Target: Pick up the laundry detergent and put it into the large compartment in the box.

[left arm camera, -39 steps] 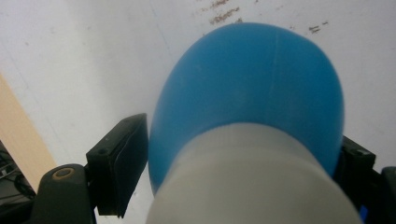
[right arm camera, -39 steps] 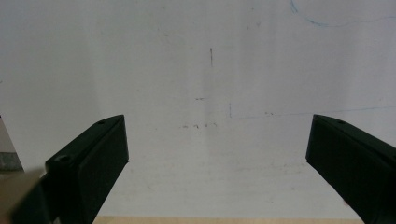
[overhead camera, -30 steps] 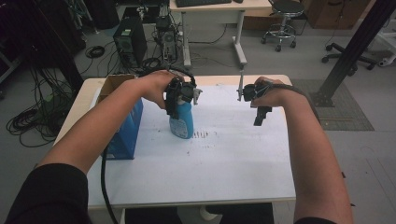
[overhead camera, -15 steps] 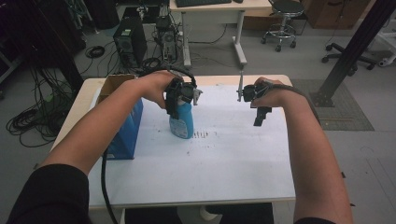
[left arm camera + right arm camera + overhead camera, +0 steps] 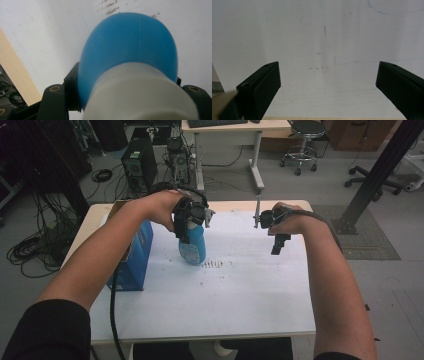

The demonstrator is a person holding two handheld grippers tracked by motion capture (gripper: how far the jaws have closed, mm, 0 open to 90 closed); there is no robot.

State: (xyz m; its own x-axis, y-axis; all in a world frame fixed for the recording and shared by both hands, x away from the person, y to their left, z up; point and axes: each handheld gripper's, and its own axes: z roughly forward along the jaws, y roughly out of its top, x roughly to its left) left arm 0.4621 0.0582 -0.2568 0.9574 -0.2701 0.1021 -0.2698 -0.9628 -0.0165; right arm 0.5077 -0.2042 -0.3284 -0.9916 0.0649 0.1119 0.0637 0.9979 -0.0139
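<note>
We see a blue bottle (image 5: pixel 192 249) with a white cap end standing upright on the white desk (image 5: pixel 210 300), just right of a blue box (image 5: pixel 134 255) that sits at the desk's left side, with a patch of small dark marks (image 5: pixel 214 264) on the surface beside its base. The left gripper (image 5: pixel 192 217) comes down on it from above; in the left gripper view the bottle's (image 5: pixel 130 50) blue body and pale cap sit between the two black fingers (image 5: pixel 53 100), which flank its upper part closely on both sides, so we take them as closed on it. The left forearm reaches forward across the box, hand wrapped over the gripper, its cable trailing down toward the near edge. Well apart to the right, the right gripper (image 5: pixel 278 244) hangs above the bare desk, held by a hand with the wrist bent and the forearm running back along the desk's right side. In the right gripper view its fingers (image 5: pixel 260 86) stand wide apart, with nothing but the white, faintly scribbled surface between them.
</note>
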